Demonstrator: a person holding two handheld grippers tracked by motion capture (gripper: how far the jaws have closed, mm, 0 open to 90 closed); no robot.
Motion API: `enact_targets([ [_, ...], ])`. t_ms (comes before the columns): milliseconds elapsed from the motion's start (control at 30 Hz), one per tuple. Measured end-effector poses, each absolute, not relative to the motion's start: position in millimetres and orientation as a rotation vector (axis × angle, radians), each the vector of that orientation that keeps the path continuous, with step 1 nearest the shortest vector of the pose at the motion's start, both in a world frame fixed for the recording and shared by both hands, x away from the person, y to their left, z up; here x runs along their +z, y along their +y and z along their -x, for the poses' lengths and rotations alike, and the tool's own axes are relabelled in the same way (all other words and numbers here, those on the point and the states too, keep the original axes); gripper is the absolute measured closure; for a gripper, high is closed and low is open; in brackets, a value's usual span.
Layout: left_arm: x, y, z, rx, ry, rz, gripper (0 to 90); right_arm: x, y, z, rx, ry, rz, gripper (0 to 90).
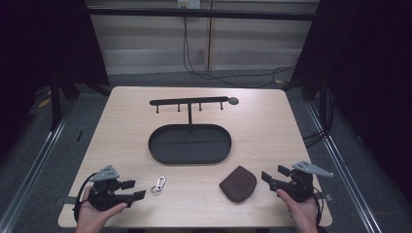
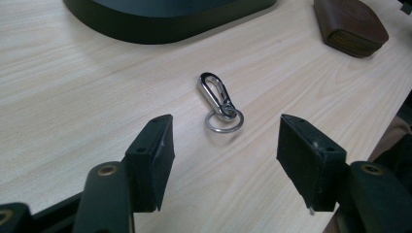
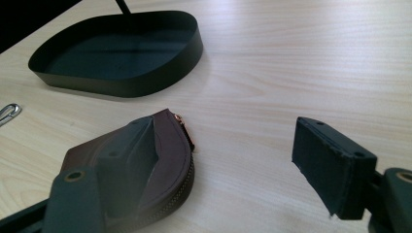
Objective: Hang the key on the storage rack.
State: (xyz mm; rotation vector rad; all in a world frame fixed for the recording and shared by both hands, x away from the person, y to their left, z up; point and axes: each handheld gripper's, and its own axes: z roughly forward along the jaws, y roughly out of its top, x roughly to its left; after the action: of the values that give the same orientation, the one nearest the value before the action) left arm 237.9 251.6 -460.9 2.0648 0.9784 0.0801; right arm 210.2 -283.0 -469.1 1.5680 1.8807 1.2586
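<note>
Both hands (image 1: 94, 213) low, tongs level.

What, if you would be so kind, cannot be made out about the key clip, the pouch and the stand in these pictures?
- Brown pouch: right gripper view, its near left part hidden behind that gripper's own jaw.
- Key clip: right gripper view, cut off by the left edge.
- Stand's hooks: high view, too small to tell their shape.
- Pouch contents: zip looks shut; nothing visible.

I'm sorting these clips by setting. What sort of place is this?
Probably a recording lab: a bare wooden table between dark curtains, loose cables on the floor behind, and staged props like a key rack.
</note>
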Motion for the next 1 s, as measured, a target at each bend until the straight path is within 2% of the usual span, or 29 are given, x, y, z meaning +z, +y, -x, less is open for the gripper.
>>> enact_targets([
  [467, -450.6, 246.5, -239.5, 0.095, 0.958, -2.093, 44.8, -468.2, -284.7, -208.5, 1.293, 1.89, -1.581, 21.4],
  [500, -449.4, 246.0, -239.0, 0.101, 0.919, -2.11, 52.4, -468.2, -284.1, -208.6, 1.283, 1.897, -1.577, 21.3],
  [533, -448.2, 244.5, -238.9, 0.112, 0.91, -2.127, 55.9, -468.3, -283.4, -208.8, 1.281, 1.907, -1.569, 21.0],
  [633, -446.4, 239.5, -239.7, 0.106, 0.922, -2.164, 53.0, -468.1, -281.3, -208.6, 1.274, 1.921, -1.555, 21.1],
  [1000, -431.9, 223.5, -248.8, 0.137, 0.899, -2.263, 54.4, -467.6, -281.8, -208.1, 1.292, 1.928, -1.552, 22.4],
])
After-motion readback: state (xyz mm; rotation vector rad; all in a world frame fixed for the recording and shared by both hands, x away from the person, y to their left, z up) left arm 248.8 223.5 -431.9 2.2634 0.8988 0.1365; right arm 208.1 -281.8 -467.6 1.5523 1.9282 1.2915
